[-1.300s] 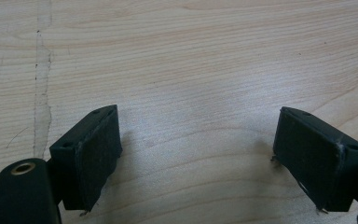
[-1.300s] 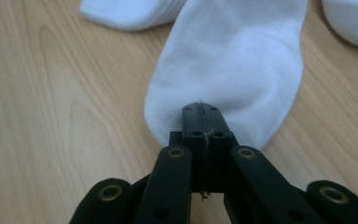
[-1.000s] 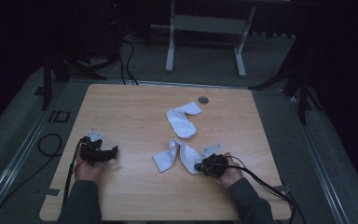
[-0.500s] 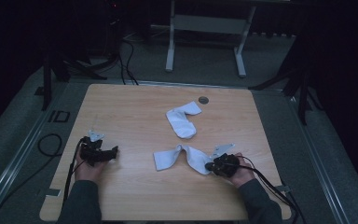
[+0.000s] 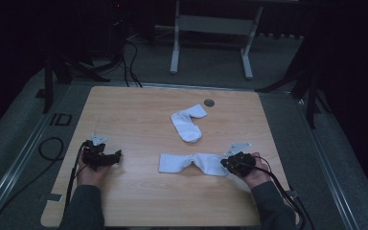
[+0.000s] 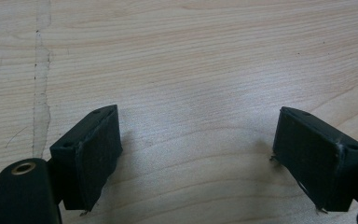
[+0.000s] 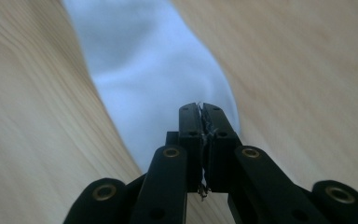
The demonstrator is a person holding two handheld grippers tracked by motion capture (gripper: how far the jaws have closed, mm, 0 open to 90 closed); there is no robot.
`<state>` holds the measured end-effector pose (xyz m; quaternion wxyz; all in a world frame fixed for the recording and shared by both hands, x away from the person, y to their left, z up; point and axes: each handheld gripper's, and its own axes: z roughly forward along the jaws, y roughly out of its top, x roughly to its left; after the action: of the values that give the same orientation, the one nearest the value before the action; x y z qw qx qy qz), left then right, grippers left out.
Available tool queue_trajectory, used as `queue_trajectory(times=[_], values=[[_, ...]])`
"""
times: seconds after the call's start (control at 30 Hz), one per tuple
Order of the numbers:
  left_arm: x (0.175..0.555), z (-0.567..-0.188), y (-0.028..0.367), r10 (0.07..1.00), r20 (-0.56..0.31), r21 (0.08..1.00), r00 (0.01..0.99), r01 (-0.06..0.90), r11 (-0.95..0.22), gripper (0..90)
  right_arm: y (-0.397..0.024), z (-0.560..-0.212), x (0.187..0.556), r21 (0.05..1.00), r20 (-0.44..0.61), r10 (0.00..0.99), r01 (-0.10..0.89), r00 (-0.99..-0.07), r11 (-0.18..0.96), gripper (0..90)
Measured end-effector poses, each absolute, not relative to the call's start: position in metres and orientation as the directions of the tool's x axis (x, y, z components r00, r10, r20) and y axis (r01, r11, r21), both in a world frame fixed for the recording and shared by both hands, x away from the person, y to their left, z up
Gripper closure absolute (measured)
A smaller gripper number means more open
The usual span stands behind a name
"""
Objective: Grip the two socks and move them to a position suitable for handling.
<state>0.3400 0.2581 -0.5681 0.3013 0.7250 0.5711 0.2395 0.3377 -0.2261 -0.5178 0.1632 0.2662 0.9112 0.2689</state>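
The right gripper [image 7: 200, 108] is clenched on the near sock [image 5: 194, 163]; pull slowly, low and straight, so the sock flattens. The left gripper [image 6: 198, 154] idles, released.

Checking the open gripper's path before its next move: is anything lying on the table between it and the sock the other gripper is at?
Nothing visible. In the high view, bare table lies between the left gripper and the near sock. The right gripper is at that sock's far end, jaws shut. The second sock lies farther back, off that line.
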Motion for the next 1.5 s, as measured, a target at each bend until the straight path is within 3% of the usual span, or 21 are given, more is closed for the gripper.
queue_trajectory(times=[0.43, 0.93, 1.2, 1.5], values=[[0.34, -0.568, 0.258, 0.973, 0.003, 0.71, 0.233, 0.684, -0.166, 15.3, -0.165, -0.51, 0.341, 0.629, -0.141, 0.498, 0.311, -0.856, 0.713, 87.9], [0.34, -0.568, 0.258, 0.973, 0.003, 0.711, 0.233, 0.684, -0.166, 15.3, -0.149, -0.544, 0.336, 0.564, -0.111, 0.453, 0.319, -0.885, 0.762, 88.0], [0.34, -0.568, 0.258, 0.972, 0.005, 0.709, 0.234, 0.685, -0.168, 15.3, -0.143, -0.545, 0.326, 0.579, -0.06, 0.429, 0.319, -0.901, 0.75, 87.7], [0.34, -0.568, 0.258, 0.972, 0.005, 0.709, 0.234, 0.685, -0.169, 15.3, -0.129, -0.546, 0.318, 0.592, -0.042, 0.333, 0.245, -0.942, 0.768, 87.7]])
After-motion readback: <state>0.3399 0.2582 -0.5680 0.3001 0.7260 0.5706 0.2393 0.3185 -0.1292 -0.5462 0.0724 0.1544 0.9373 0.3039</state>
